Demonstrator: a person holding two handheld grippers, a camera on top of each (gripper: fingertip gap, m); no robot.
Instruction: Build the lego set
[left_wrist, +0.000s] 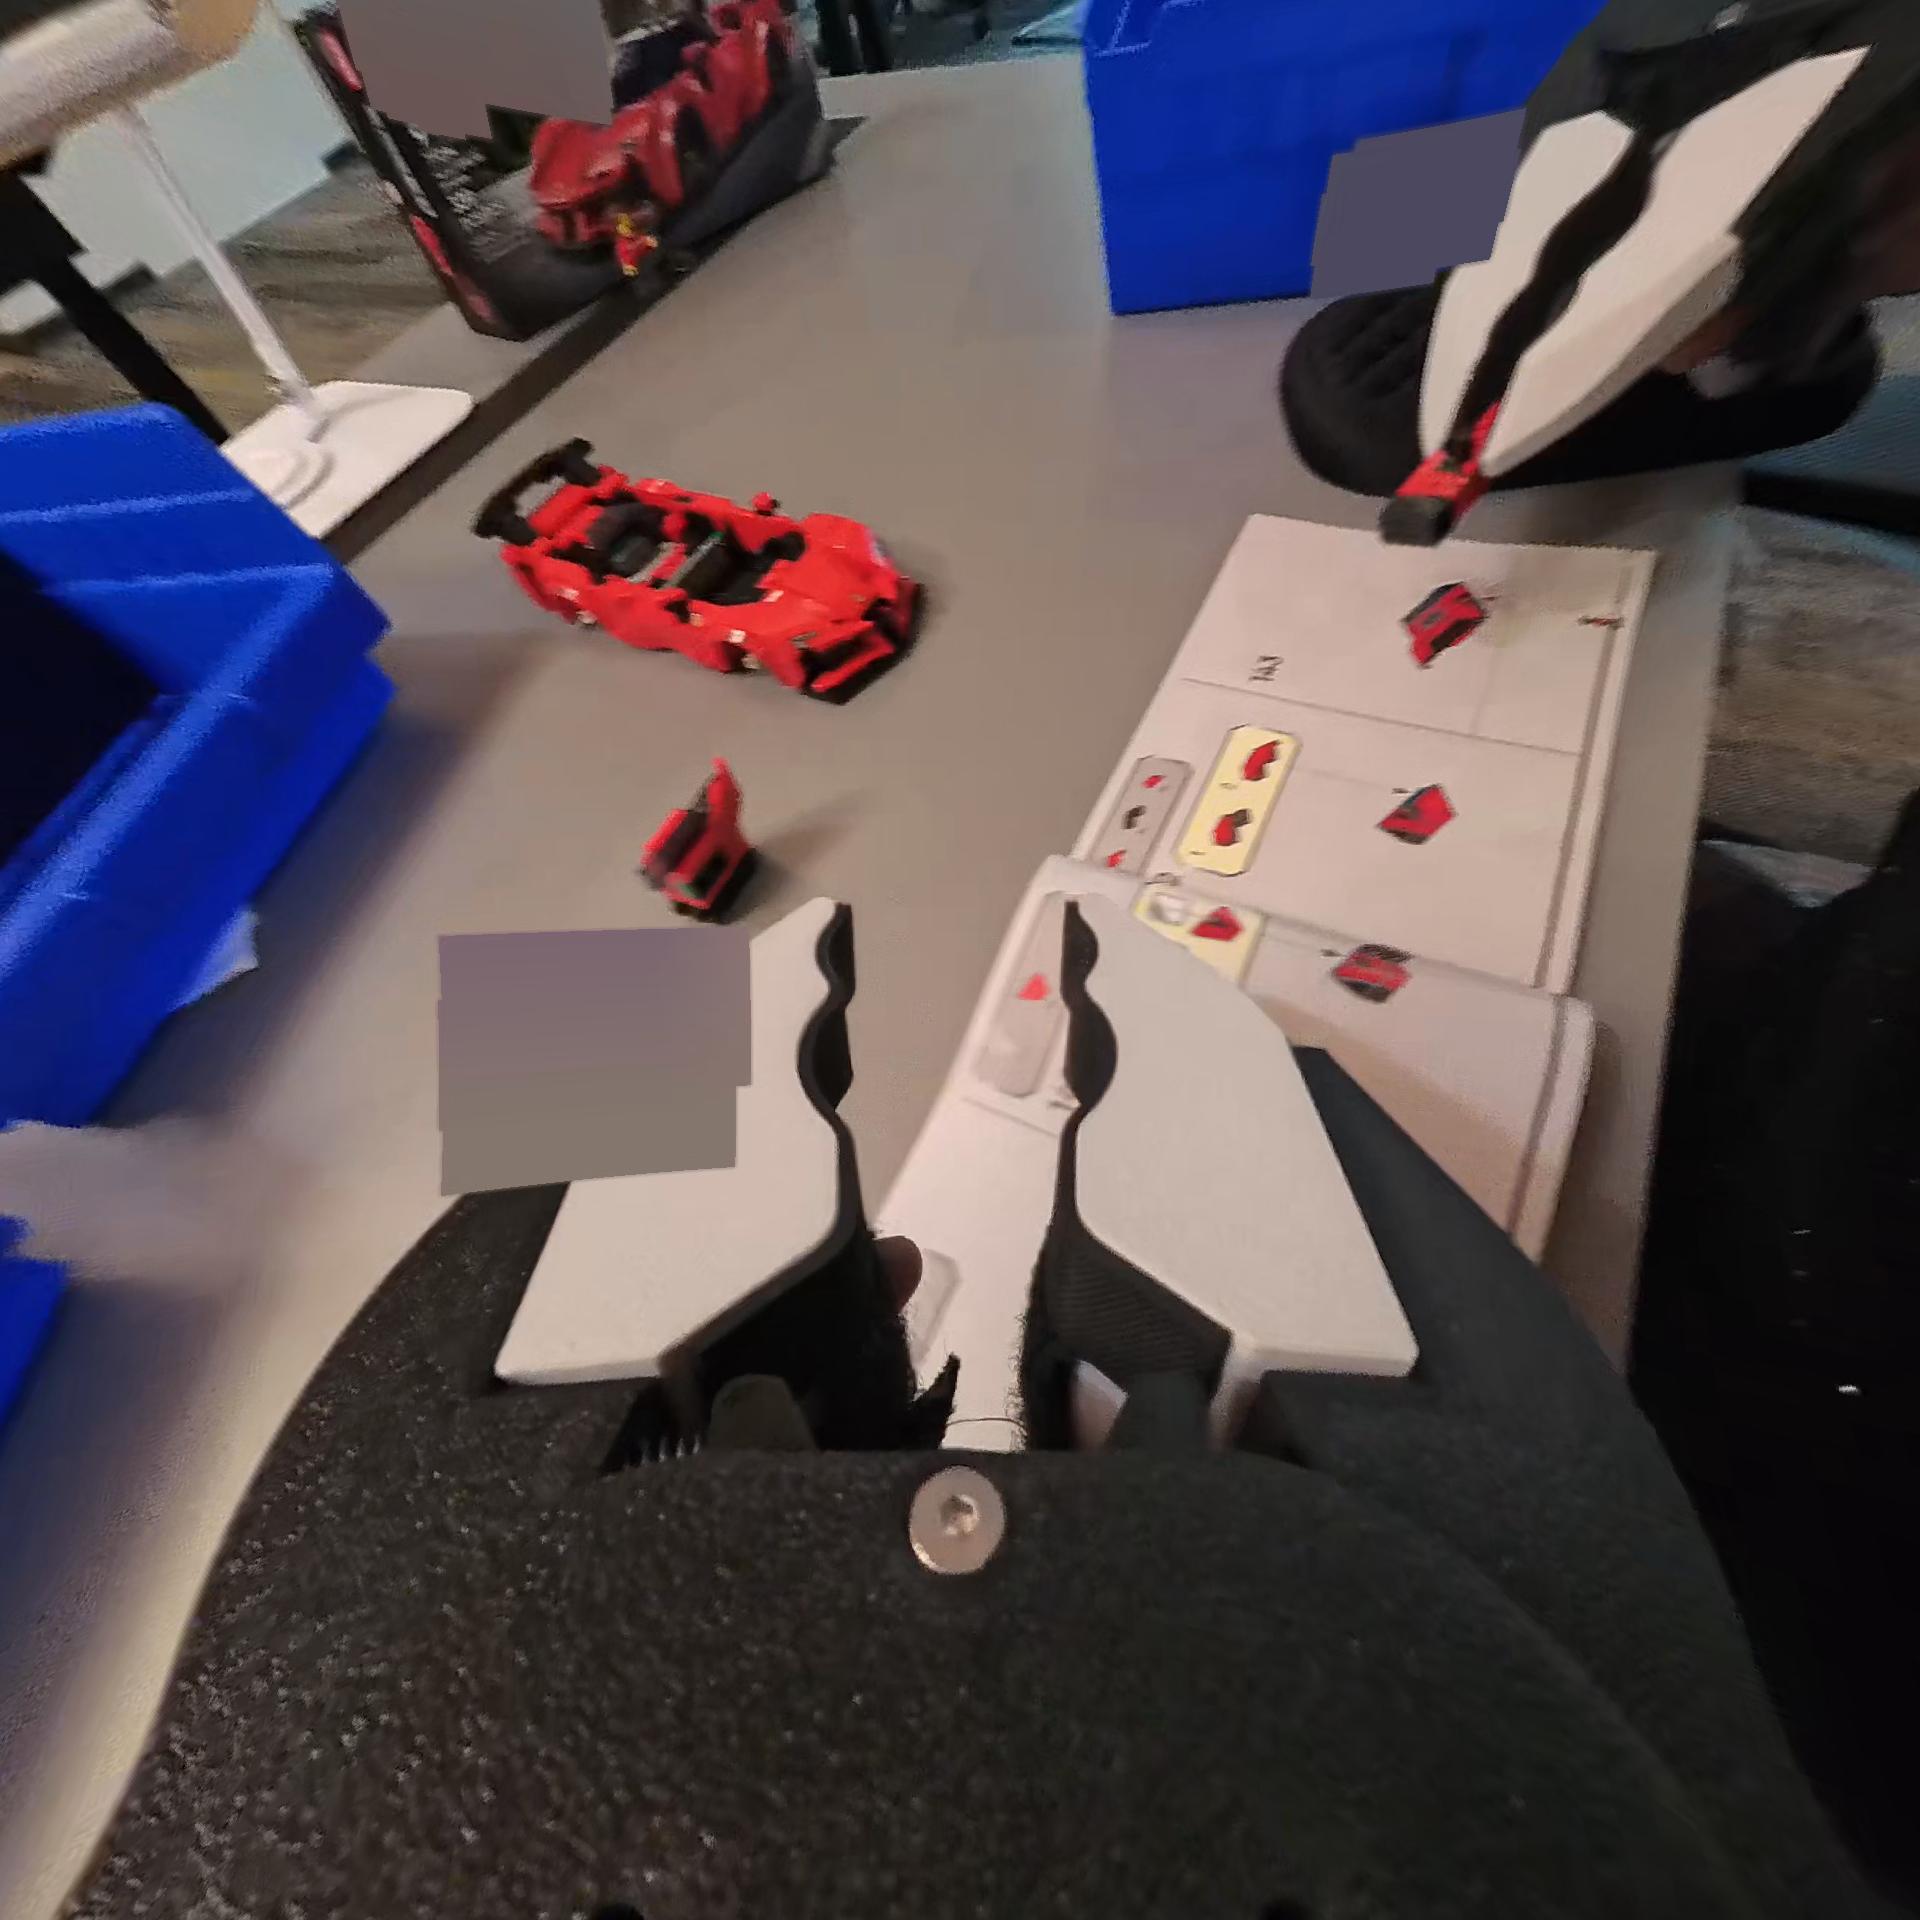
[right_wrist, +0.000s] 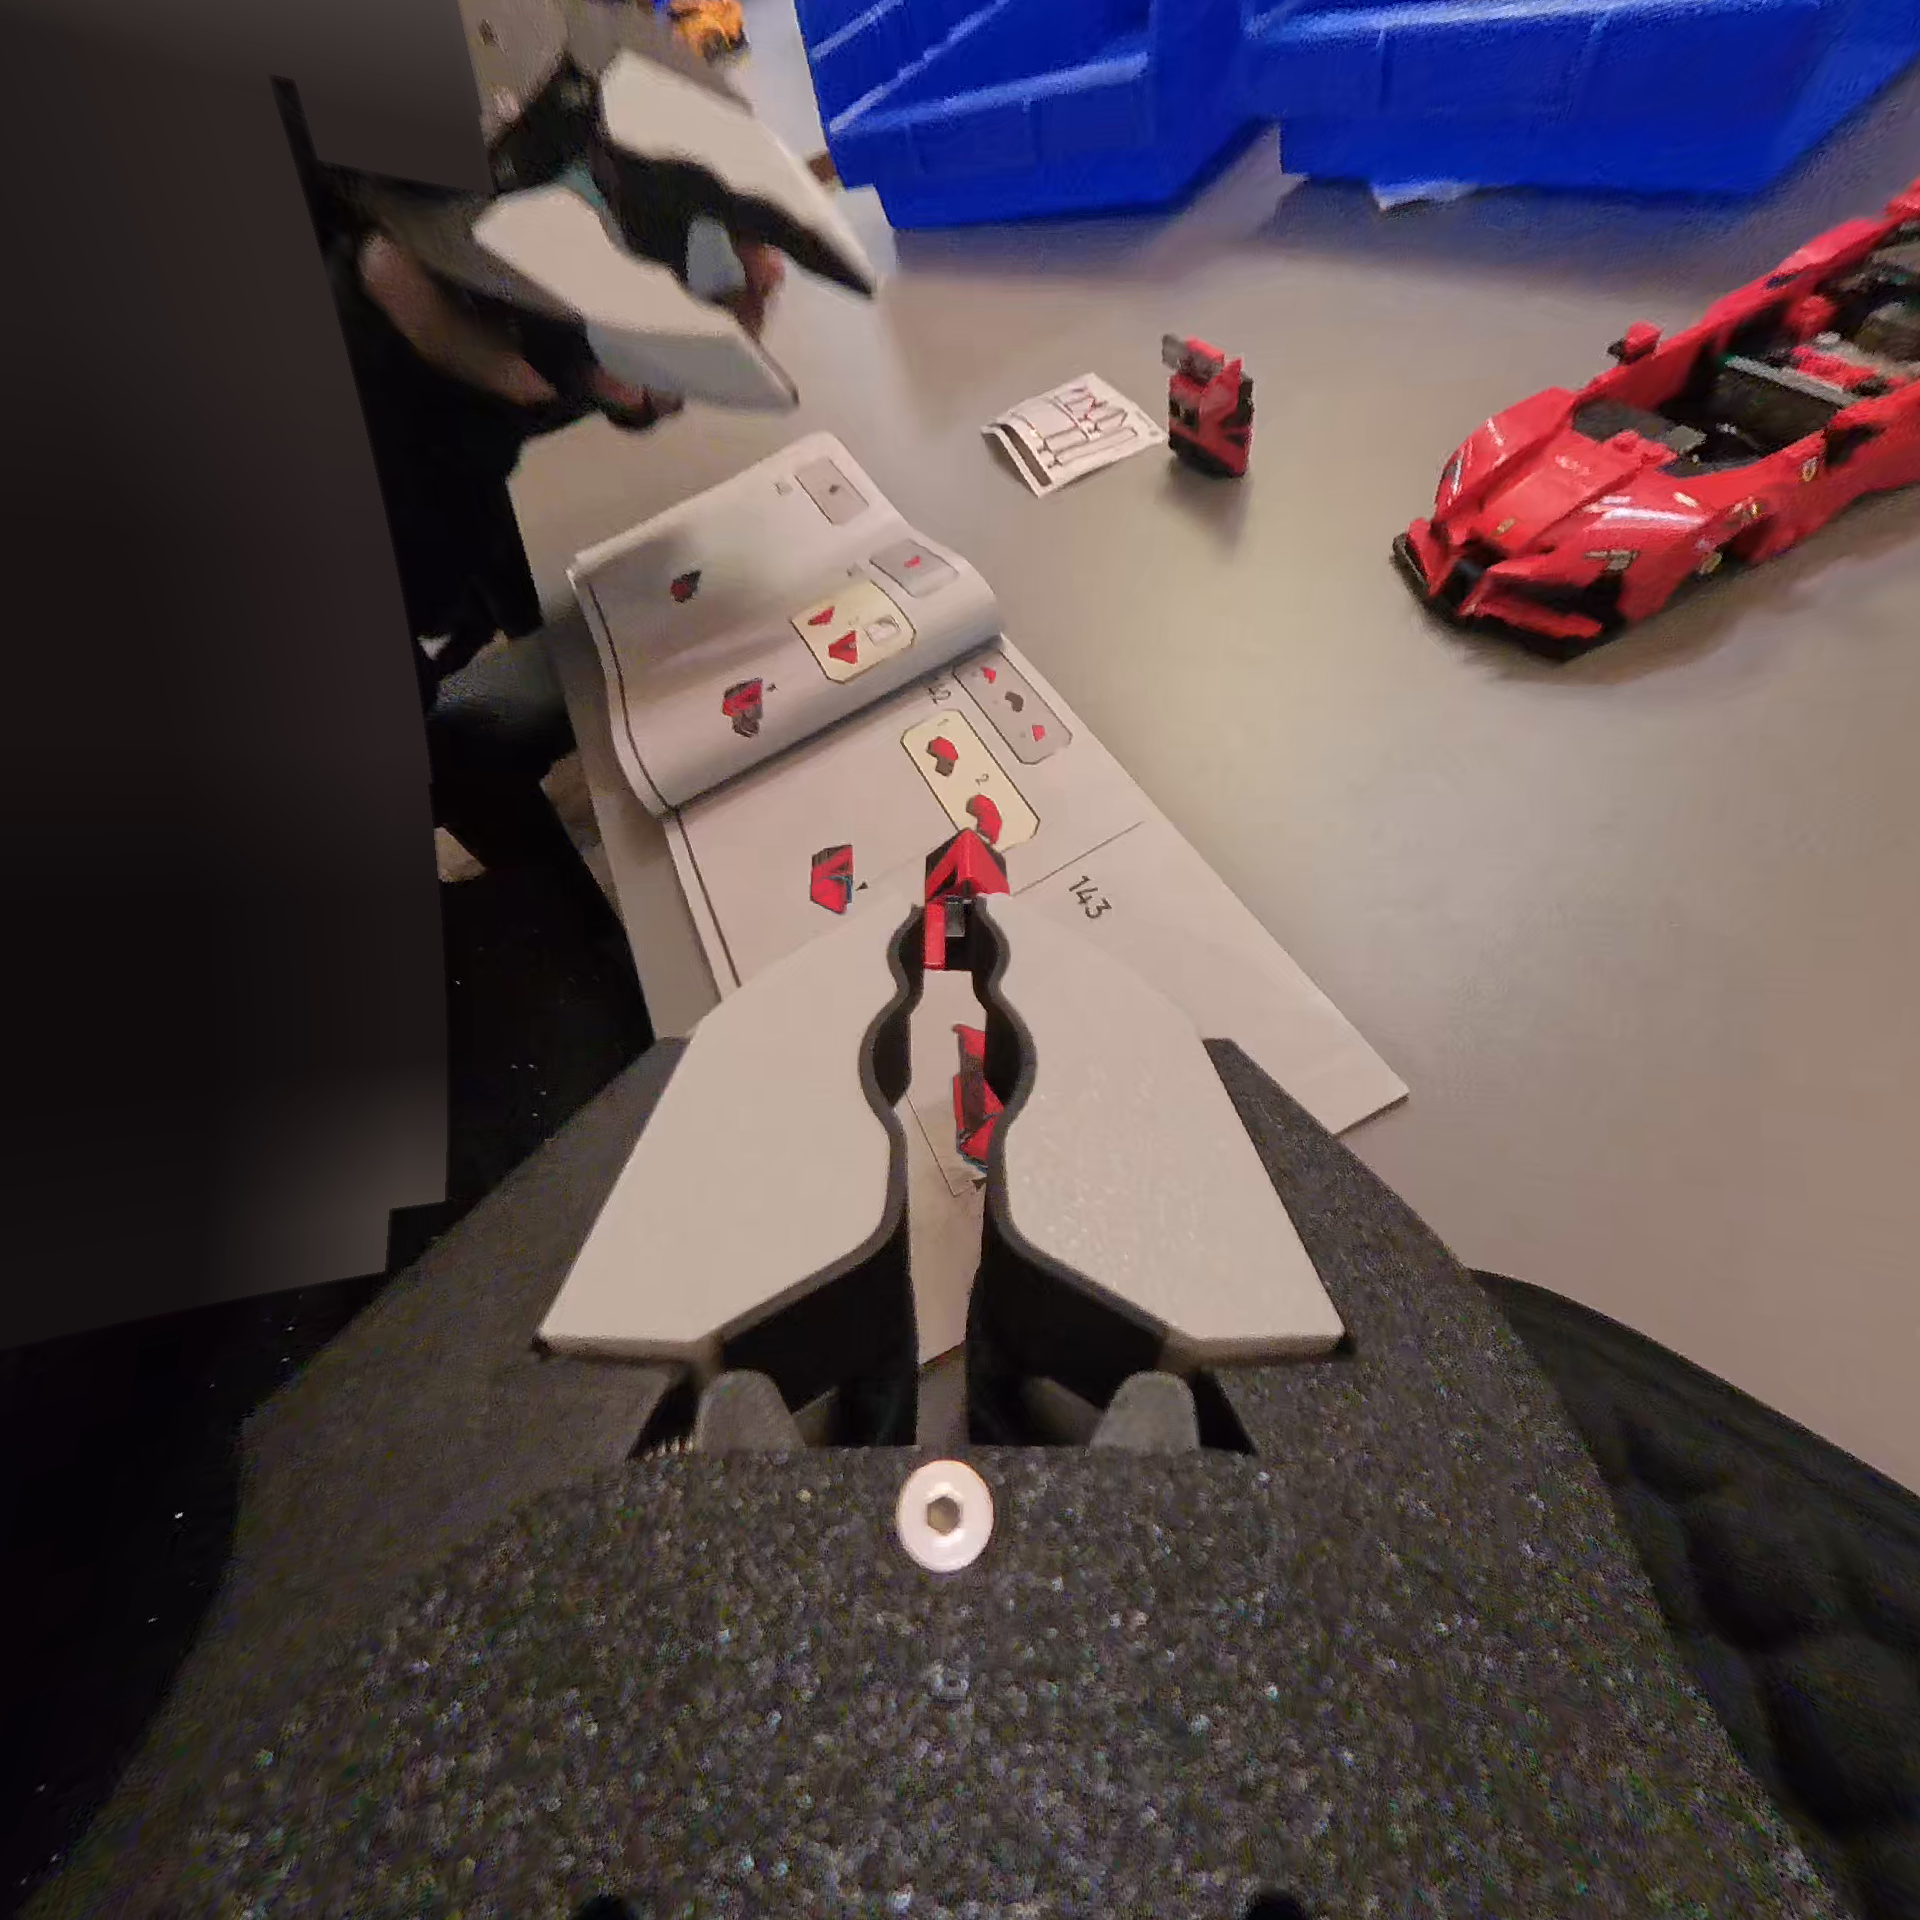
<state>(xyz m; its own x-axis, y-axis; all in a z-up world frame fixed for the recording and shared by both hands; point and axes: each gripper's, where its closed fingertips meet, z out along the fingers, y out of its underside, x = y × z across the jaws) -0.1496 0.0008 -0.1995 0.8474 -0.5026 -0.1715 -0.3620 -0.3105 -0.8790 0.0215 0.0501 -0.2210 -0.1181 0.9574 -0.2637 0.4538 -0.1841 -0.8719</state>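
A red Lego car (left_wrist: 696, 587) stands on the grey table, also in the right wrist view (right_wrist: 1683, 457). A small red and black sub-assembly (left_wrist: 698, 844) stands near it, seen too in the right wrist view (right_wrist: 1208, 407). My left gripper (left_wrist: 956, 914) is open and empty above the table and the booklet's near edge. My right gripper (right_wrist: 954, 920) is shut on a small red and black piece (right_wrist: 961, 878), held above the open instruction booklet (right_wrist: 831, 727). The right gripper with its piece (left_wrist: 1439, 494) shows at the upper right of the left wrist view.
Blue bins stand at the left (left_wrist: 156, 727) and the back (left_wrist: 1216, 156). The set's box (left_wrist: 561, 156) stands at the far table edge. A white stand base (left_wrist: 343, 436) lies off the table. A small sticker sheet (right_wrist: 1070, 431) lies beside the sub-assembly. Some 20 cm of space lies between my two pairs of fingers. Between my left fingertips and the red Lego car (left_wrist: 696, 587) there is roughly 20 cm. Seen from the right wrist view (right_wrist: 1708, 388) as well.
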